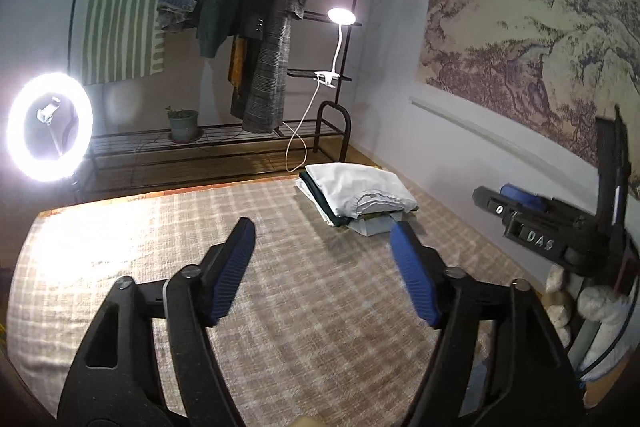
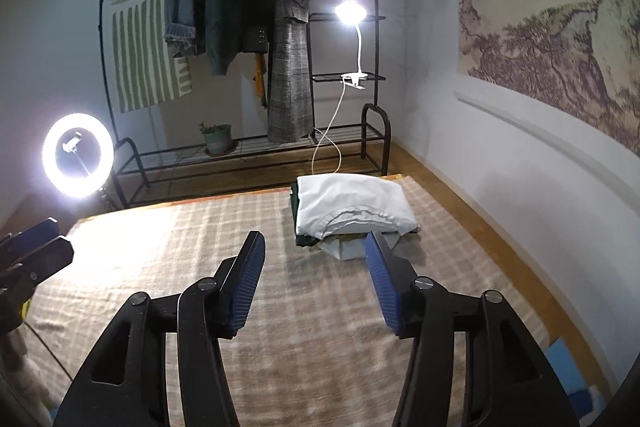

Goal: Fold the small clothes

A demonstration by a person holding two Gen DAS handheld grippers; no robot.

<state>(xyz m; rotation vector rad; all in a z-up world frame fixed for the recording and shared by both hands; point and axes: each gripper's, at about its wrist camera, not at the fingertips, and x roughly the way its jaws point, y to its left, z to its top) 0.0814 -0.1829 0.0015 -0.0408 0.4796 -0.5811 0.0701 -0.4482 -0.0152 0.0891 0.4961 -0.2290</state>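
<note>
A stack of folded clothes (image 1: 356, 197) with a white garment on top lies at the far right corner of the checked beige mat (image 1: 240, 267); it also shows in the right wrist view (image 2: 352, 207). My left gripper (image 1: 324, 231) is open and empty, above the mat just short of the stack. My right gripper (image 2: 316, 243) is open and empty, also just short of the stack. The right gripper's body shows at the right edge of the left wrist view (image 1: 560, 231). The left gripper's fingers (image 2: 36, 251) show at the left edge of the right wrist view.
A black clothes rack (image 2: 248, 39) with hanging coats, a potted plant (image 2: 218, 139) and a clip lamp (image 2: 350, 13) stands behind the mat. A bright ring light (image 2: 78, 155) stands at the left. A wall with a landscape mural (image 2: 560, 7) runs along the right.
</note>
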